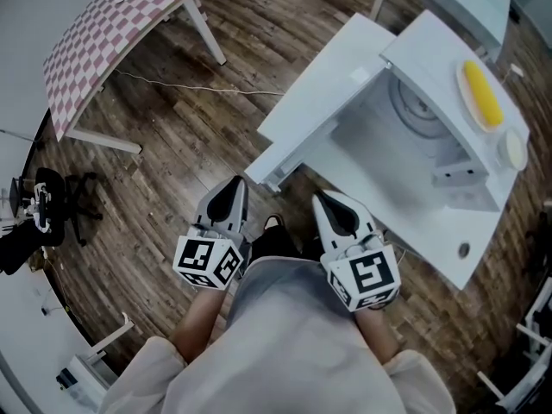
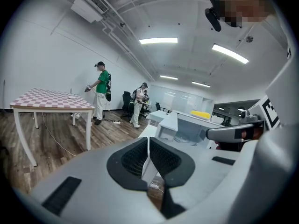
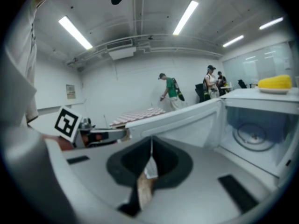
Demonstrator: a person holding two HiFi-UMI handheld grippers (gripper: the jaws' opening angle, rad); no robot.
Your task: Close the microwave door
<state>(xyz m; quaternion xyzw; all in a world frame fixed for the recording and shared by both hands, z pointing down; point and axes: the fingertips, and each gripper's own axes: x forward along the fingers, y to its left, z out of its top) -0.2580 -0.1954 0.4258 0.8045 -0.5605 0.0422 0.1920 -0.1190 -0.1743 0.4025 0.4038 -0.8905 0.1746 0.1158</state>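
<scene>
The white microwave [image 1: 448, 136] stands at the upper right with its door [image 1: 323, 84] swung wide open to the left. A glass turntable [image 1: 423, 110] shows inside the cavity. My left gripper [image 1: 235, 186] and right gripper [image 1: 324, 200] hang side by side just in front of the door's lower edge, touching nothing. Both are shut and hold nothing. In the right gripper view the shut jaws [image 3: 151, 146] point at the open door [image 3: 187, 122] and the cavity [image 3: 254, 136]. In the left gripper view the jaws [image 2: 148, 146] are shut too, with the microwave [image 2: 187, 125] ahead.
A yellow corn cob [image 1: 481, 93] lies on a plate on top of the microwave. The white table [image 1: 457, 257] carries the microwave. A checked table [image 1: 112, 33] stands at the upper left on the wood floor. Two people [image 2: 100, 92] stand far off.
</scene>
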